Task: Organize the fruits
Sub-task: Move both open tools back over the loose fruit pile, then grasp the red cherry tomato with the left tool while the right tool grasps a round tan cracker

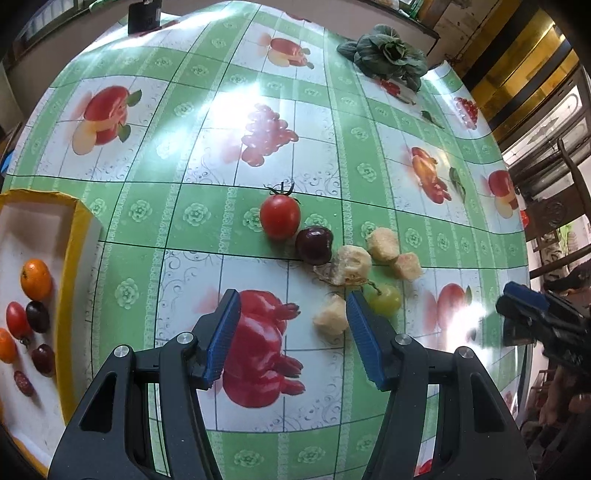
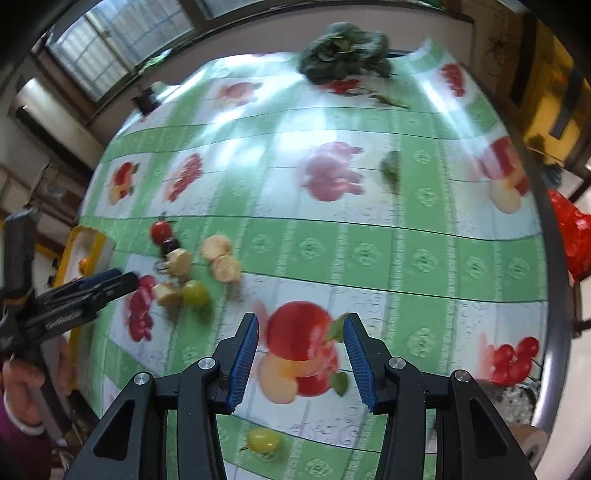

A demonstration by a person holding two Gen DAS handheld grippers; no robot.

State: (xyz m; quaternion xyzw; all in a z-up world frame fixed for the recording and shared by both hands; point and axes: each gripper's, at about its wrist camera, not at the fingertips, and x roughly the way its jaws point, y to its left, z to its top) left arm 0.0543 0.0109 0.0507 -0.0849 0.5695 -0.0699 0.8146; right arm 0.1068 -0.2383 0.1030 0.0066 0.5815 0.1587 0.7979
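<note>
Loose fruit lies on the fruit-print tablecloth: a red tomato [image 1: 279, 216], a dark cherry [image 1: 314, 245], several pale peeled pieces [image 1: 351, 264] and a green grape [image 1: 386, 300]. My left gripper [image 1: 291, 332] is open and empty just short of this cluster, with one pale piece [image 1: 330, 316] by its right finger. A yellow-rimmed white tray [image 1: 79, 236] at the left holds an orange fruit [image 1: 35, 279], red tomatoes and dark cherries. My right gripper [image 2: 300, 356] is open and empty above the cloth; the cluster [image 2: 194, 291] lies to its left and a yellow-green grape [image 2: 262, 439] lies near under it.
A leafy green vegetable [image 1: 386, 51] sits at the table's far edge, also in the right wrist view [image 2: 341, 51]. A dark object [image 1: 143, 16] stands at the far left corner. A red bag [image 2: 572, 236] lies off the right edge. The table edge curves close at the right.
</note>
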